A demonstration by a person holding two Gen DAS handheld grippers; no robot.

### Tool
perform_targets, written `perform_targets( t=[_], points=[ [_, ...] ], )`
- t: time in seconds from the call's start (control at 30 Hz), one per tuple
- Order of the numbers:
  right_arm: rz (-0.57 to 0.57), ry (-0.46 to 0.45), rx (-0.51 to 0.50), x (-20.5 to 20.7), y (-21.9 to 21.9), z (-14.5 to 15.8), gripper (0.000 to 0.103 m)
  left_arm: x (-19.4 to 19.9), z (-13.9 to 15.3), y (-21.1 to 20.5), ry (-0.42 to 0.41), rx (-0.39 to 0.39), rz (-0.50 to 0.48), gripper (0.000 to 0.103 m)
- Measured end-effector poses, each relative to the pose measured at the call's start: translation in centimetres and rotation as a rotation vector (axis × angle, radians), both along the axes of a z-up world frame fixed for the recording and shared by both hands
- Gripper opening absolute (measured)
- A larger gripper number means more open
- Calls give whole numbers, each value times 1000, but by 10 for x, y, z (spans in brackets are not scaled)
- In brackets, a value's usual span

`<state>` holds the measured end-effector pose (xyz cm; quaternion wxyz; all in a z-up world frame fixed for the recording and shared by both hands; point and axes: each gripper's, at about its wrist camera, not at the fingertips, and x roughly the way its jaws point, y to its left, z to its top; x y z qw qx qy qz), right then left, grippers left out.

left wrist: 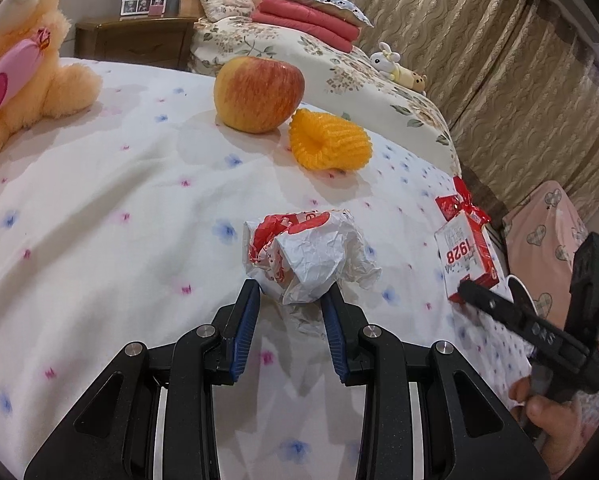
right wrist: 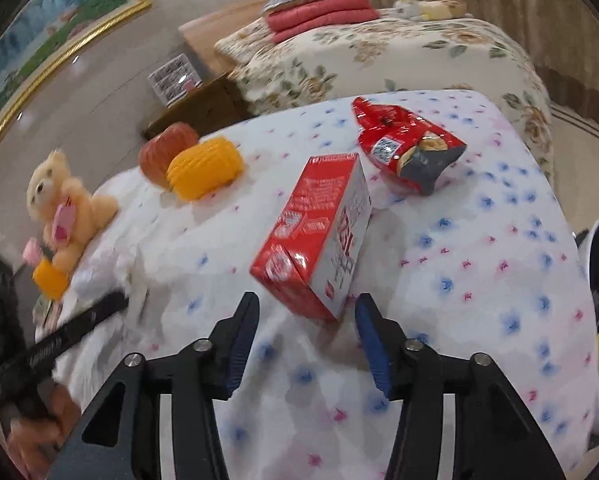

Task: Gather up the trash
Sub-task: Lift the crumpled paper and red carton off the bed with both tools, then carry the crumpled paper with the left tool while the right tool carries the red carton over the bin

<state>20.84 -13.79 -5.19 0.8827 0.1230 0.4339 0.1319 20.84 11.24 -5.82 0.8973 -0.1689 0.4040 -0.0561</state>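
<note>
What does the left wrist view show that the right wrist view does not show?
Only the left wrist view: the crumpled wrapper pinched by the left gripper.
Only the right wrist view: the torn red snack bag and a framed painting.
Both views: the red carton, apple, orange foam net and teddy bear.

Left hand-held gripper [left wrist: 292, 294] clamped and tilted downward; right hand-held gripper [right wrist: 307, 308] parted, likewise tilted downward.

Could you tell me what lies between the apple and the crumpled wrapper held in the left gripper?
In the left wrist view, the orange foam net lies partly between apple and wrapper; otherwise only bare bedsheet.
</note>
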Motion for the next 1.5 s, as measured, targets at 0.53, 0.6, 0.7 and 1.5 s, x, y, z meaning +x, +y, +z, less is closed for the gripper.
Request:
perform_targets(
  t=[0.53, 0.6, 0.7, 1.5],
  points=[
    [-25, -89, 16, -9, -17, 10, 32, -13, 6, -53, 2, 19, -87, 31],
    [-16, -98, 31, -18, -21, 13, 32, -14, 7, -62, 2, 25, -102, 31],
    [-14, -107, 52, -28, -33, 16, 31, -15, 9, -73, 2, 29, -120, 31],
    [-140, -124, 109, -82, -134, 16, 31, -23, 18, -179, -5, 65, -301, 31]
  ],
)
